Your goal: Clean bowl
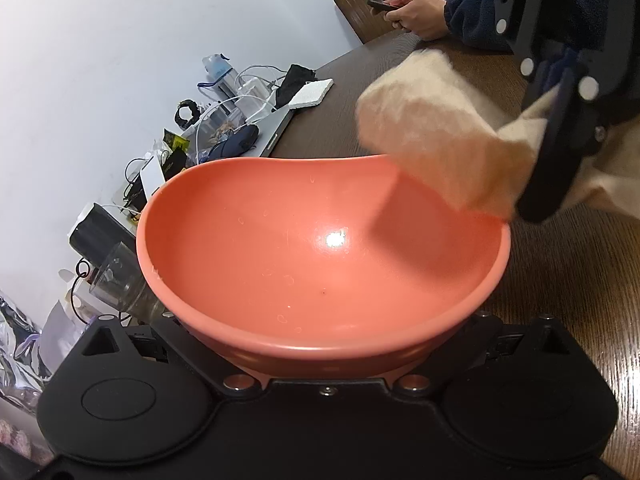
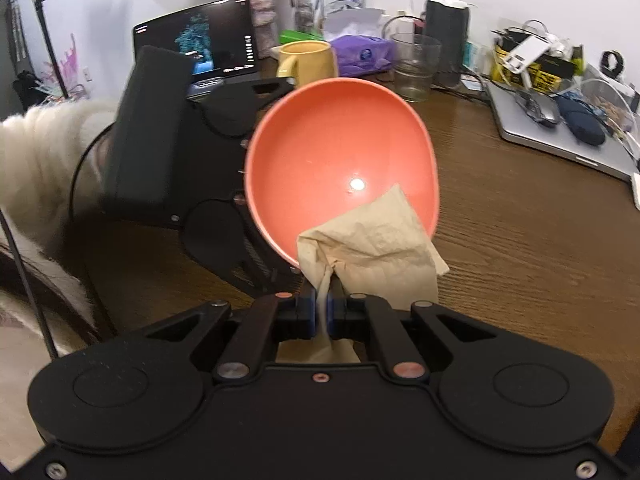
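**Bowl held tilted, cloth at its rim**

No writing legible: yellow-black packets far behind the bowl are too blurred to read.

L claw (image 1: 324,364) grips the orange bowl (image 1: 320,248) by its near rim; fingers hidden under the bowl, rim wedged tight against the claw body. Bowl is lifted off the table (image 2: 520,240) and tilted, its inside facing the R claw.

R claw (image 2: 319,316) is clamped on a beige cloth (image 2: 376,248), pads nearly touching w/ cloth pinched between. Cloth bunches just ahead of the R claw, its tip lying over the bowl's lower rim, inside.

Open table to the R claw's right; laptop (image 2: 560,140) beyond. Glass (image 2: 414,66), mug (image 2: 308,62) behind the bowl, apart from it.
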